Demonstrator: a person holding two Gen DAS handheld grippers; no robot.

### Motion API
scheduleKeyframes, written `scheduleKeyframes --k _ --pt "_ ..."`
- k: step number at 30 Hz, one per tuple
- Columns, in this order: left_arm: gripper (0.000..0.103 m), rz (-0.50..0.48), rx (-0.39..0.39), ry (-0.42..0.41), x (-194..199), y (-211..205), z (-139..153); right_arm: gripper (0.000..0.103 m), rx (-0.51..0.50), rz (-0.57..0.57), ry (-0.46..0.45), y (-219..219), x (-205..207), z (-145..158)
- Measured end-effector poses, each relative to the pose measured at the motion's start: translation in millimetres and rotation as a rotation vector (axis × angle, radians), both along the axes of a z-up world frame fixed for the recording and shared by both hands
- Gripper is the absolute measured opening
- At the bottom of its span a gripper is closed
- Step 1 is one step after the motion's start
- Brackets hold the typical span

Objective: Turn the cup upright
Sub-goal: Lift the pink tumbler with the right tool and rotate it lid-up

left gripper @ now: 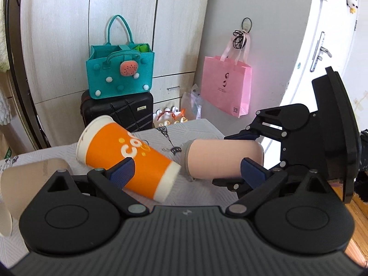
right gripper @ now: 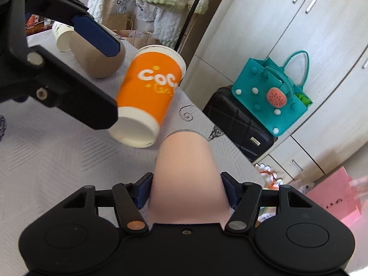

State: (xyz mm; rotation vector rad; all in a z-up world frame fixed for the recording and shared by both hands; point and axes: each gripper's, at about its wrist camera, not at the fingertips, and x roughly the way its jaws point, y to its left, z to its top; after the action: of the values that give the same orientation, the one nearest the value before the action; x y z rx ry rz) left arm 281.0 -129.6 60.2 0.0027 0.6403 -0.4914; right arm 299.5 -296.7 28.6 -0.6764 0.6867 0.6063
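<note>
An orange paper cup (left gripper: 128, 158) with white lettering lies tilted on its side on the pale patterned table (left gripper: 202, 131), mouth to the upper left; it also shows in the right wrist view (right gripper: 147, 92). My left gripper (left gripper: 186, 172) is open, its left pad against the orange cup's side and its right pad in front of the pink cup. A pink cup (left gripper: 223, 158) lies on its side to the right. My right gripper (right gripper: 186, 191) is shut on the pink cup (right gripper: 186, 172), one pad on each side. It also shows in the left wrist view (left gripper: 248, 149).
A brown cup (right gripper: 96, 55) and a white paper cup (right gripper: 61, 38) lie on the table's far left. A black suitcase (left gripper: 119, 112) with a teal felt bag (left gripper: 119, 73) stands behind the table. A pink bag (left gripper: 226, 85) hangs on the wardrobe. The table edge (left gripper: 234, 142) is near the pink cup.
</note>
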Motion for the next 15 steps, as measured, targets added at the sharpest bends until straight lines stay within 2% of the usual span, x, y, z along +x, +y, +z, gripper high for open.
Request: scheduleKeyframes --k 5,10,15 --pt "0.099 -0.001 -0.023 0.009 -21.3 7.8 -2.9 0.068 0.003 -0.03 0.009 1.0 -33.5 3.0" --pt "0.099 -0.013 -0.12 0.05 -44.6 19.8 -12.2 0.068 0.011 -0.052 0.015 5.3 -66.7 5.8" --pt "0.099 0.007 -0.101 0.028 -71.9 33.3 -13.4 0.068 0.045 -0.036 0.03 19.2 -96.1 7.6"
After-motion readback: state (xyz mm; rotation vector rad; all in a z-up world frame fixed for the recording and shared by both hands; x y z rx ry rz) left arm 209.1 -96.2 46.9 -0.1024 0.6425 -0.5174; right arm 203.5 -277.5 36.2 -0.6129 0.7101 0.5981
